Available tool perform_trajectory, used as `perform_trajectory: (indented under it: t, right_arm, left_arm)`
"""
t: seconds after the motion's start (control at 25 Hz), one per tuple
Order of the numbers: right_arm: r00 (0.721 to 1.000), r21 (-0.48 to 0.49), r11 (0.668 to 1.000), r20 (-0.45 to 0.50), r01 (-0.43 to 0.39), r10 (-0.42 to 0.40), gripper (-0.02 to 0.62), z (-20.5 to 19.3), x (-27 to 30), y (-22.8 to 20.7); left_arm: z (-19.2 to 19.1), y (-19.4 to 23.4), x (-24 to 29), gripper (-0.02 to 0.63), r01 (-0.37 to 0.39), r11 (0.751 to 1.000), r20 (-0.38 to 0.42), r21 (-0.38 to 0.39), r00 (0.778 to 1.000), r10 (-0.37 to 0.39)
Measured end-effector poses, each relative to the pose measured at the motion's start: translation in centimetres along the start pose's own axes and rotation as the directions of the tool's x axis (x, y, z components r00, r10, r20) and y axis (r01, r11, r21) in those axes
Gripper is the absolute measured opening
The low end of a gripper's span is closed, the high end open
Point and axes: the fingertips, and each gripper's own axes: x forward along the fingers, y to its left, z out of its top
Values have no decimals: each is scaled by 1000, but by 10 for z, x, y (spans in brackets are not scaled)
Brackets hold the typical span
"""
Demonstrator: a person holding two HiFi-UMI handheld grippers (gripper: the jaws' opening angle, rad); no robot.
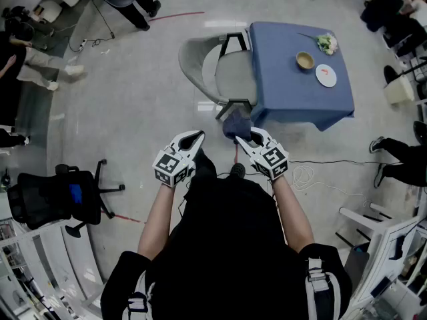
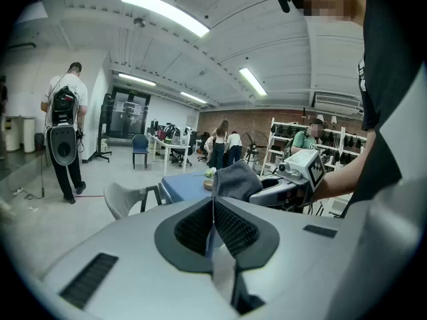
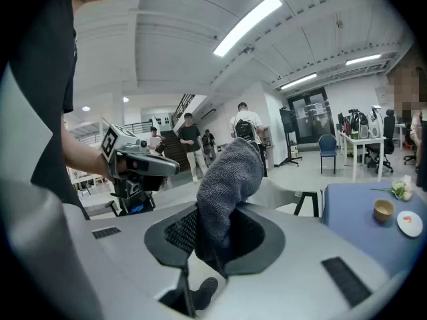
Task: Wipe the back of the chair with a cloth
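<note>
Grey cloth (image 3: 227,172) sits clenched in the jaws of the right gripper (image 1: 245,137) at centre frame, below the pale chair (image 1: 200,62). Beside it, the left gripper (image 1: 197,137) appears pressed closed on nothing.

You are standing in a large open lab or workshop hall. Identify it by the ceiling strip lights (image 2: 167,12), bare grey floor (image 1: 133,112), white shelving racks (image 1: 47,255), rolling office chair (image 1: 50,199), loose floor cables (image 1: 303,177) and a bystander (image 2: 63,132) wearing an equipment pack.
</note>
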Motion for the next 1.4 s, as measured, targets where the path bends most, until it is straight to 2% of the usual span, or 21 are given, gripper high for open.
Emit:
perform_trajectory:
  t: [0.56, 0.76, 1.16, 1.4]
  right_arm:
    - [1000, 3, 1000, -8, -5, 5, 109, -5, 3, 1]
    - [1000, 40, 999, -9, 18, -18, 110, -4, 13, -5]
    - [999, 47, 998, -33, 38, -37, 110, 14, 67, -19]
    - [998, 17, 999, -49, 46, -45, 110, 46, 122, -23]
  left_arm:
    - [-4, 0, -2, 25, -9, 1000, 1, 0, 1000, 9]
    - [-5, 11, -6, 25, -14, 1000, -2, -6, 1000, 14]
    - [1, 74, -4, 25, -1, 999, -8, -33, 1000, 1]
    - [18, 135, -1, 25, 29, 999, 5, -34, 1000, -29]
